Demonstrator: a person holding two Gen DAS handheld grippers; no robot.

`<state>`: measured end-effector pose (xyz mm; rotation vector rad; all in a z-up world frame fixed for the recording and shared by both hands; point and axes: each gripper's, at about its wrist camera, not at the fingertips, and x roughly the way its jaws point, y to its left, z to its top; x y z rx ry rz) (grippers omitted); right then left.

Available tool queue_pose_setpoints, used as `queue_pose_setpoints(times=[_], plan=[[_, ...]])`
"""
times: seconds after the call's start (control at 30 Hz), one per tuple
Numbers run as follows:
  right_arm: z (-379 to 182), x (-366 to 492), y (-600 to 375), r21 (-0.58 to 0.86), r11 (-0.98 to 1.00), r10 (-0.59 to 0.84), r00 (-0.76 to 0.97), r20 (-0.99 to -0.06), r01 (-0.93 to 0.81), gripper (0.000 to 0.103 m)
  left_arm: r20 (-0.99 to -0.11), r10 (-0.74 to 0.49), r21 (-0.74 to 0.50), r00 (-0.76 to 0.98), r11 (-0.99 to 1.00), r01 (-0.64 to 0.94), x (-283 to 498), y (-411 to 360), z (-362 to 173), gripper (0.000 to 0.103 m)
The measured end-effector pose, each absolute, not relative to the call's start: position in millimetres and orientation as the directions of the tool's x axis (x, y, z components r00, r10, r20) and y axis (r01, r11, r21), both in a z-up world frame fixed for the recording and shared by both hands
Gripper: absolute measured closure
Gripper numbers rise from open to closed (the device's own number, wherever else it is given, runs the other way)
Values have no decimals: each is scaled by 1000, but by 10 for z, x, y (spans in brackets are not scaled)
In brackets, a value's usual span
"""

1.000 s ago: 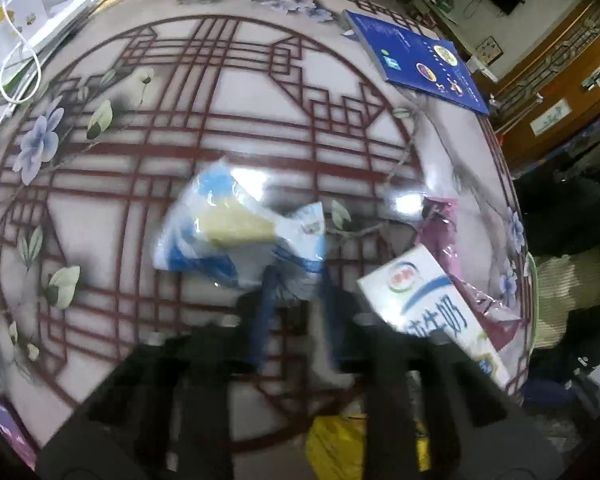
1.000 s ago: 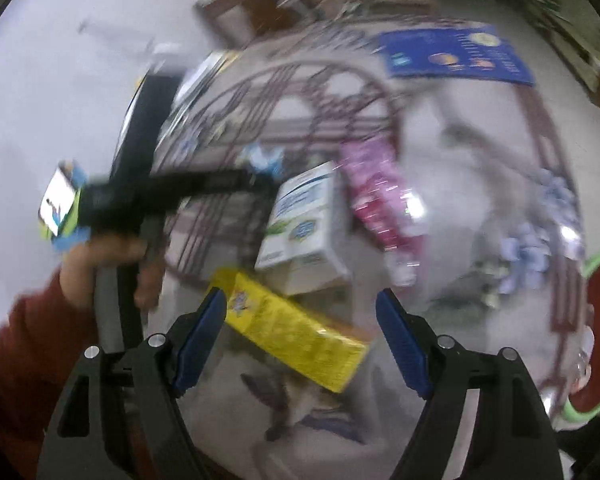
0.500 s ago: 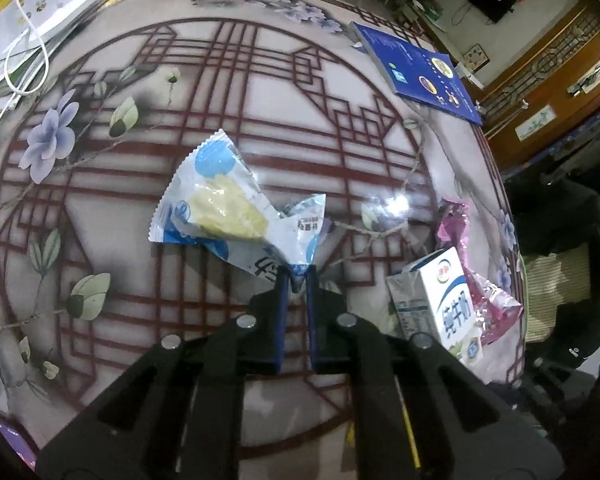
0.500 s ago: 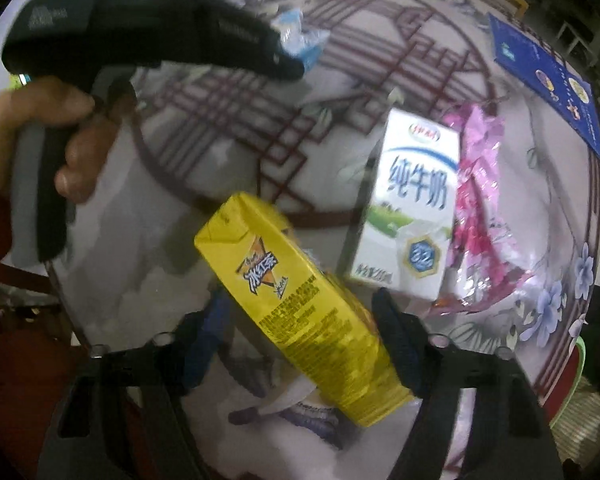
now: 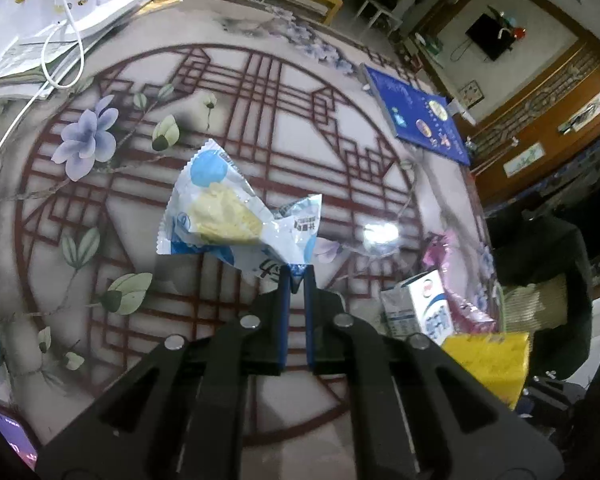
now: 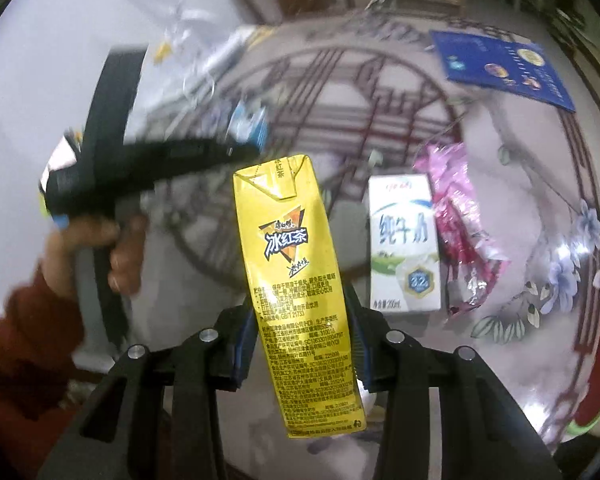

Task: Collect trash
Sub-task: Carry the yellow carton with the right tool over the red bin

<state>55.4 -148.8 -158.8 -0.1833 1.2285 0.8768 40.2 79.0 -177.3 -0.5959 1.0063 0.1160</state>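
My left tongs [image 5: 296,276] are pressed together, pinching the crimped corner of the blue-and-white snack wrapper [image 5: 224,216]; something pale yellow shows inside it. The wrapper hangs off the tips, apparently clear of the counter [image 5: 260,128]. My right tongs [image 6: 304,320] are clamped across the lower half of the yellow iced-tea carton [image 6: 296,272], pads on its two narrow sides, with the carton held upright and lifted.

Left on the counter are the white milk carton [image 6: 404,240], lying flat, and the pink foil wrapper [image 6: 460,216] touching its right side. A blue booklet [image 6: 504,68] lies far off at the back edge, likely not trash. Papers and a white cable [image 5: 64,40] sit at the far left.

Step in hand, as I judge it: carry both pieces to the bin. No bin is clearly visible; a green-rimmed red thing [image 6: 596,364] sits at the right edge, and I can't tell what it is.

To do it well:
- Keep the left squeeze firm, because the hold is only on a thin film corner and the weight inside can pull it out if I swing.
- Move the left hand smoothly, no jerks.
- Don't crush the tea carton, since it may hold leftover liquid; keep it upright.
- Keep the two tongs apart so the wrapper doesn't snag on the carton.
- Release only once each piece is over the bin.
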Motion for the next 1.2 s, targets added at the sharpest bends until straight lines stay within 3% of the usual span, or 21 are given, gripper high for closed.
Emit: queue_pose_setpoints(times=[0.53,1.2], plan=[[-1138,663,-2155,363,782,533,242,-811,-507,64,-769,-234,-412,595,893,-180,529,-5,-1219,98],[-1142,776,-2924,372,855,493,343,-800,-360,64,-756,-319,-392,571,920,-6,715,-855,-1022,97]])
